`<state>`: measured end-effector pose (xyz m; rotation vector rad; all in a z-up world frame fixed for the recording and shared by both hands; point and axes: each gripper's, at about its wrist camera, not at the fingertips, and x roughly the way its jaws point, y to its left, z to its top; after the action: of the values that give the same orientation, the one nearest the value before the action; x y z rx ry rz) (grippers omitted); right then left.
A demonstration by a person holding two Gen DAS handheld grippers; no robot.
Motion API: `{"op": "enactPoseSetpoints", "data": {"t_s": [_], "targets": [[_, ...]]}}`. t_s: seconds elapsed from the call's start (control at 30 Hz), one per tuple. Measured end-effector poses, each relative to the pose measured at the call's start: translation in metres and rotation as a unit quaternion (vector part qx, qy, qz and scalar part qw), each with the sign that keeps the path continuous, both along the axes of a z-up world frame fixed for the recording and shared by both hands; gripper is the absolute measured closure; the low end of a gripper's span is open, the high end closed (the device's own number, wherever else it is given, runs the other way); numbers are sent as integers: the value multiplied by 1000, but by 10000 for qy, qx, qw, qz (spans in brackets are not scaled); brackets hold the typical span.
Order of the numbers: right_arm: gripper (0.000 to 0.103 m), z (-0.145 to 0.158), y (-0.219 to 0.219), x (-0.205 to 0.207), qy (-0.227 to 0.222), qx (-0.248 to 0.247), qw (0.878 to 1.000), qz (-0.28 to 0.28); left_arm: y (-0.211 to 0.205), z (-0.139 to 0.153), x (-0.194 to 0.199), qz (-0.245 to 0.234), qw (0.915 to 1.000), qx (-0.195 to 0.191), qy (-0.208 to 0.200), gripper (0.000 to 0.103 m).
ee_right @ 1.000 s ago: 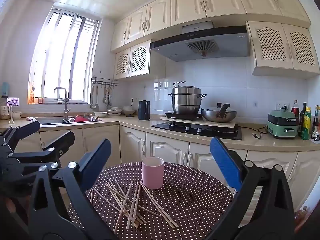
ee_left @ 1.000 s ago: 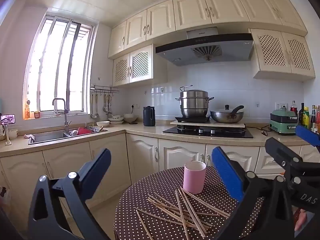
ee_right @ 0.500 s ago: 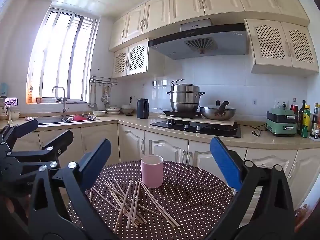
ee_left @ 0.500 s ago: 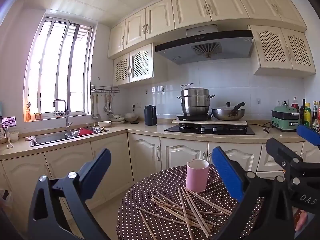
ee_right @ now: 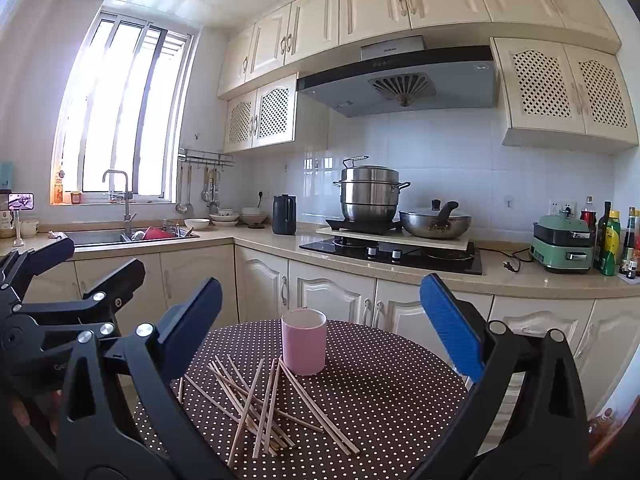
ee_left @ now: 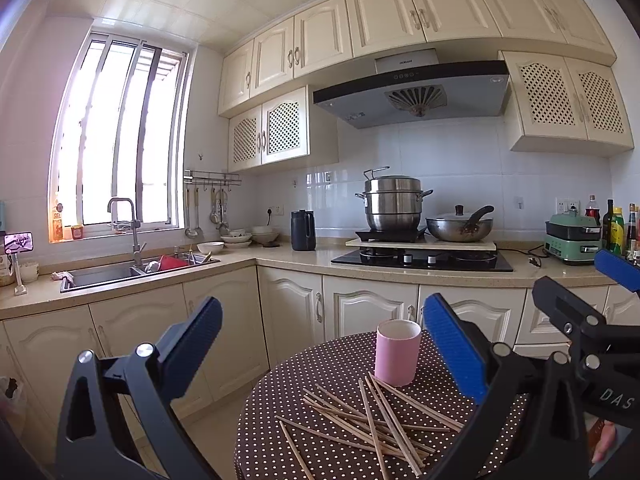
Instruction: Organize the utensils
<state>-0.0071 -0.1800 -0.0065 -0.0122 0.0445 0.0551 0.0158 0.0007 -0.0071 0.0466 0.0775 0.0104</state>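
So there's a small round table (ee_right: 400,392) with a brown polka-dot cloth, and a pink cup (ee_right: 304,342) standing upright on it, toward the far side. Right in front of the cup there's a messy pile of wooden chopsticks (ee_right: 264,404) lying flat and crisscrossed on the cloth, a couple of them reaching up to the cup's base. None are in the cup as far as I can see.

Both grippers hang above the near edge of the table, apart from everything on it. The left gripper (ee_left: 320,350) has its jaws spread wide with nothing between them, and the right gripper (ee_right: 320,320) is the same, wide open and empty. In the left view the chopsticks (ee_left: 368,420) sit just in front of the cup (ee_left: 397,352).

Behind the table there's a kitchen counter (ee_right: 400,276) with a stove (ee_right: 392,254), a steel pot (ee_right: 370,194) and a wok (ee_right: 434,222).
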Motion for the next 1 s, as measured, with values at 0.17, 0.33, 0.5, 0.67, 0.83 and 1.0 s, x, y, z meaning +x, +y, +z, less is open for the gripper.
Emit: {"op": "enactPoseSetpoints", "data": {"t_s": [0.17,0.33,0.5,0.67,0.83,1.0], "targets": [[6,1,-1,-1,-9,-23,10000,-1,2,0,0,-5,10000,25,-11,4],[6,2,-1,-2,2,-33,10000,-9,2,2,-1,-11,10000,53,-12,4],[6,5,-1,-2,19,-83,10000,-2,4,3,-3,3,10000,26,-17,4],[6,7,-2,-5,-4,-101,9999,-25,4,6,-4,-1,10000,37,-23,4],[6,8,-1,-4,3,-134,9999,-25,3,7,-4,12,10000,59,-17,4],[6,8,-1,-4,2,-144,9999,-44,5,6,-4,-6,10000,58,-24,4]]}}
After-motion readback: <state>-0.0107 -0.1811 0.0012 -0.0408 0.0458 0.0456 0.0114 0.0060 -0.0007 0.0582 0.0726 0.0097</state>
